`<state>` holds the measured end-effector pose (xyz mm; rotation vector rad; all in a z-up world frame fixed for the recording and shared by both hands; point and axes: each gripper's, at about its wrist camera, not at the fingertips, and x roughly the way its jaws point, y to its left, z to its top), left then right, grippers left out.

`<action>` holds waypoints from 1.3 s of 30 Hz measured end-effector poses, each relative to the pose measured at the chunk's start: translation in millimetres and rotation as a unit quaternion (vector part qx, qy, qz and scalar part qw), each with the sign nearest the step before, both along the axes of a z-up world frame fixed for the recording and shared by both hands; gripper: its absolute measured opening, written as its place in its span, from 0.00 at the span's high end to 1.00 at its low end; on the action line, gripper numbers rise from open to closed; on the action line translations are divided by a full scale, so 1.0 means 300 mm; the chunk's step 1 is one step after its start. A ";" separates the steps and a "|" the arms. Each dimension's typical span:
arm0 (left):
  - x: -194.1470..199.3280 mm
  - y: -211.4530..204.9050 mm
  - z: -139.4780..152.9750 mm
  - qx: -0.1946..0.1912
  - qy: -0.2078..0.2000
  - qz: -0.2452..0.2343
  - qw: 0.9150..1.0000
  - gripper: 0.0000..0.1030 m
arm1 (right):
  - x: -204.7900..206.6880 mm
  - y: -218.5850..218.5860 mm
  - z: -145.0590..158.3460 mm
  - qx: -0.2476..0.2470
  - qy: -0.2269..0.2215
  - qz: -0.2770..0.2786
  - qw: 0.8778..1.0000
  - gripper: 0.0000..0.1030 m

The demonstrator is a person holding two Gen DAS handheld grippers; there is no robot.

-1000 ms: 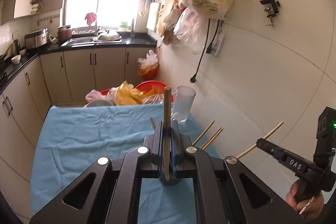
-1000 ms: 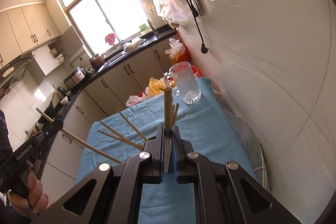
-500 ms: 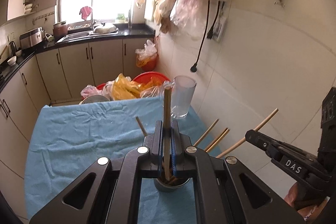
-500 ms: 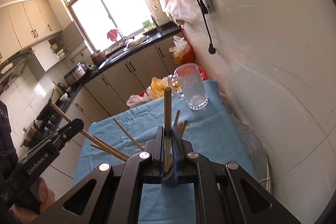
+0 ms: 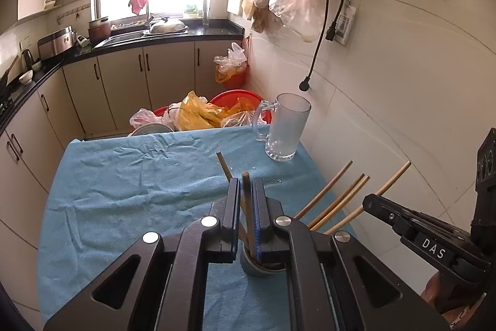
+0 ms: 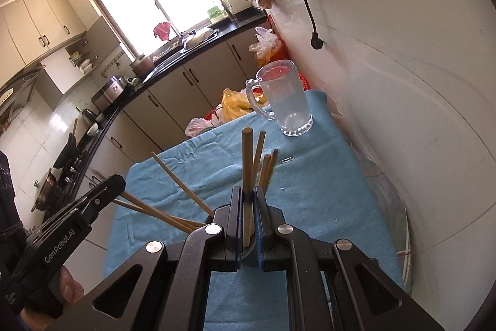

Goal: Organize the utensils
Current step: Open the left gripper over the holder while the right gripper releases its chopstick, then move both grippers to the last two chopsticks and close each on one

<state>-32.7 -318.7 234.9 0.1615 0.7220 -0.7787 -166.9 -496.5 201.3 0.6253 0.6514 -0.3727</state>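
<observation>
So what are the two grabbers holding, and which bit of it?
Each holds one wooden chopstick, low on its shaft. The left gripper pinches a chopstick; the right gripper pinches another chopstick, both over the cup.

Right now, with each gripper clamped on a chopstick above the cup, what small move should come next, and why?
Probably open the left gripper to drop its chopstick. Its lower end already seems to reach into the cup, where other chopsticks lean. The right gripper holds its chopstick over the same cup and could follow.
</observation>
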 end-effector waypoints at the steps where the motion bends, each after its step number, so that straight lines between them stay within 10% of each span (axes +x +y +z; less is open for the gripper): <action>1: 0.000 0.000 0.003 -0.001 0.000 0.001 1.000 0.92 | -0.002 0.006 0.004 -0.004 0.000 0.001 1.000 0.93; 9: -0.021 0.044 0.076 -0.027 -0.011 0.014 0.999 0.74 | -0.035 0.027 0.051 -0.028 -0.007 -0.003 1.000 0.92; 13: -0.028 0.100 0.130 -0.049 -0.015 0.028 0.998 0.64 | -0.077 0.034 0.094 -0.044 -0.012 -0.017 0.999 0.76; 22: 0.008 0.288 0.161 -0.066 -0.007 0.075 0.995 0.61 | -0.132 0.106 0.111 -0.045 -0.007 -0.015 0.999 0.63; 39: 0.109 0.735 -0.261 0.023 0.097 0.191 0.977 0.44 | 0.015 0.406 -0.118 -0.053 0.062 0.082 0.993 0.63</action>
